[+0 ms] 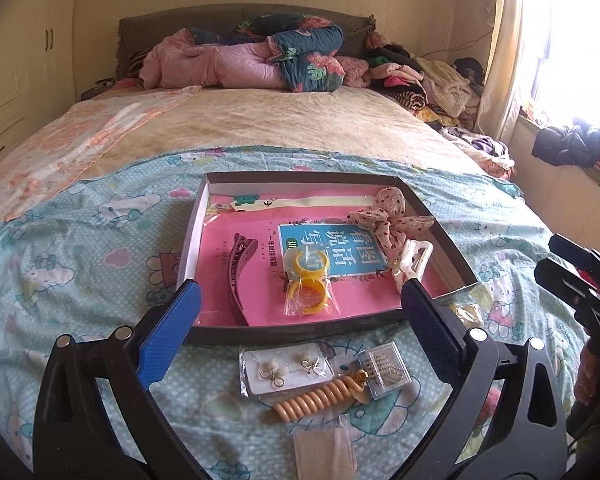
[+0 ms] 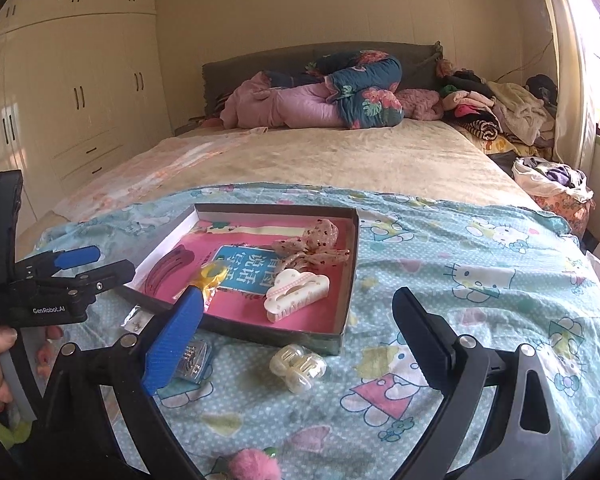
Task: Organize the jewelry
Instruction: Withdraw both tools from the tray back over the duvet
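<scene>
A shallow dark tray [image 1: 300, 330] lies on the bed, lined with a pink book. It holds a maroon hair claw [image 1: 240, 276], bagged yellow rings [image 1: 308, 284], a dotted bow [image 1: 388, 216] and a white claw clip [image 1: 410, 264]. In front of the tray lie an earring card [image 1: 288, 368], a beige coil hair tie [image 1: 320, 400] and a clear bead box [image 1: 384, 368]. My left gripper [image 1: 300, 294] hangs open over the tray's near edge, holding nothing. My right gripper [image 2: 298, 296] is open too and empty, above a small clear claw clip [image 2: 298, 366] beside the tray [image 2: 340, 320].
The blue cartoon-print sheet [image 2: 460, 280] covers the near half of the bed. A pink pompom [image 2: 256, 464] lies at the bottom edge. Folded quilts [image 1: 260, 60] and piled clothes [image 1: 420, 80] sit at the head. A wardrobe [image 2: 80, 80] stands left, a window ledge right.
</scene>
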Available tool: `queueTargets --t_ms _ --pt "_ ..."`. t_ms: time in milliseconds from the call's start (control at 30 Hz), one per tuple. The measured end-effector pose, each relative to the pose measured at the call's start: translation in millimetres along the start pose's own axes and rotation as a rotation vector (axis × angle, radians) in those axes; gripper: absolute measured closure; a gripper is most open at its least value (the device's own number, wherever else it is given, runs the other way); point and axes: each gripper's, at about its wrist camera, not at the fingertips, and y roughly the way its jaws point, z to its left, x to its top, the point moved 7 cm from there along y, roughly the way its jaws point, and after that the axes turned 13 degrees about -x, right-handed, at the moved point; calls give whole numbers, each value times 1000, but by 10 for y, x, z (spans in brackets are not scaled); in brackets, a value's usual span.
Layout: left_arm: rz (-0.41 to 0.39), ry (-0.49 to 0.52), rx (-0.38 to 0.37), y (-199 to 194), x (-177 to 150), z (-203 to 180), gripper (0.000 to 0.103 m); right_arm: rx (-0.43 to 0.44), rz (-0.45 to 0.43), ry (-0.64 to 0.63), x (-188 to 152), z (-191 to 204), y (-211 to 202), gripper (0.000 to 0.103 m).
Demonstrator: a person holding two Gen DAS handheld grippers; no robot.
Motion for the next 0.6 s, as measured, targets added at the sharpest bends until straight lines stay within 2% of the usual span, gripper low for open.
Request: queueTargets --t_ms 600 --pt "-16 20 10 -370 -286 -25 12 16 -18 -56 -313 194 -390 10"
